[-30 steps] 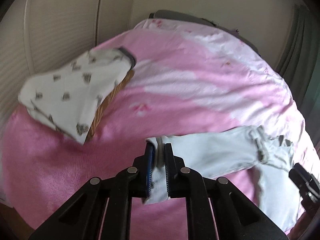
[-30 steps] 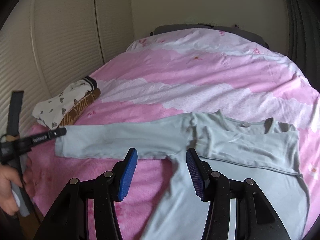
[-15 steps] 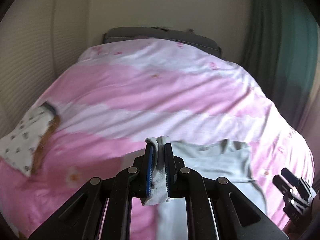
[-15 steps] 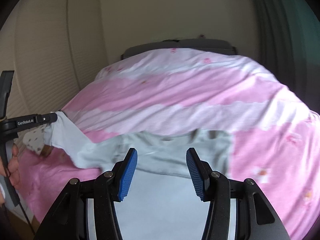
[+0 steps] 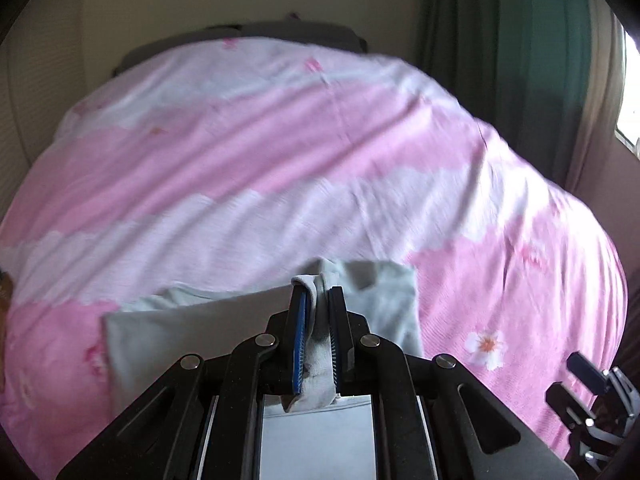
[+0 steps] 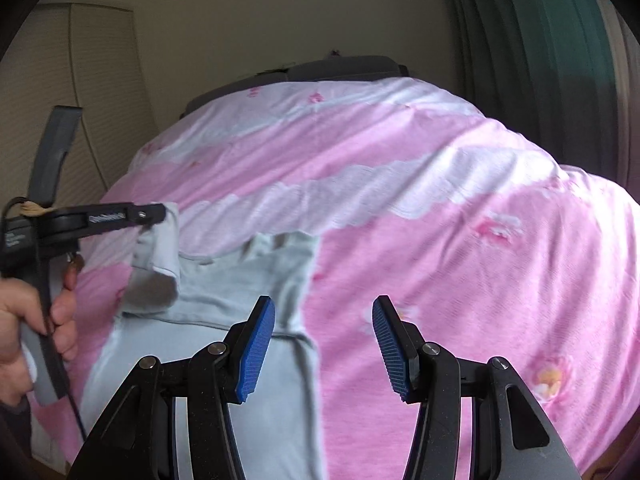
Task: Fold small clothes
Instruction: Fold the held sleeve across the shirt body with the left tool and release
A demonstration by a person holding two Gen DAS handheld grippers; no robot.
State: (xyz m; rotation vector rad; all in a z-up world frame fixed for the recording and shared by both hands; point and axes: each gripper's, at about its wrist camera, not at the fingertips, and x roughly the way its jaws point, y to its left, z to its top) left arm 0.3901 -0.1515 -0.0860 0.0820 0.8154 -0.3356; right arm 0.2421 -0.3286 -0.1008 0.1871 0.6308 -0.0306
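My left tongs [image 5: 316, 336] pinch the cuff of the pale blue top [image 6: 240, 288] lying on the near-left of the pink duvet [image 6: 440, 220], my right tongs [image 6: 323, 350] spread empty; it looks light and limp, best gripped at hems.

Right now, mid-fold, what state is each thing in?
Left tool: shut on the sleeve cuff, lifted over the shirt.
Right tool: open, nothing between its fingers.
Light blue shirt: lying on the bed, partly folded, sleeve raised.
Pink bedspread: spread out, wrinkled.
Green curtain: hanging drawn.
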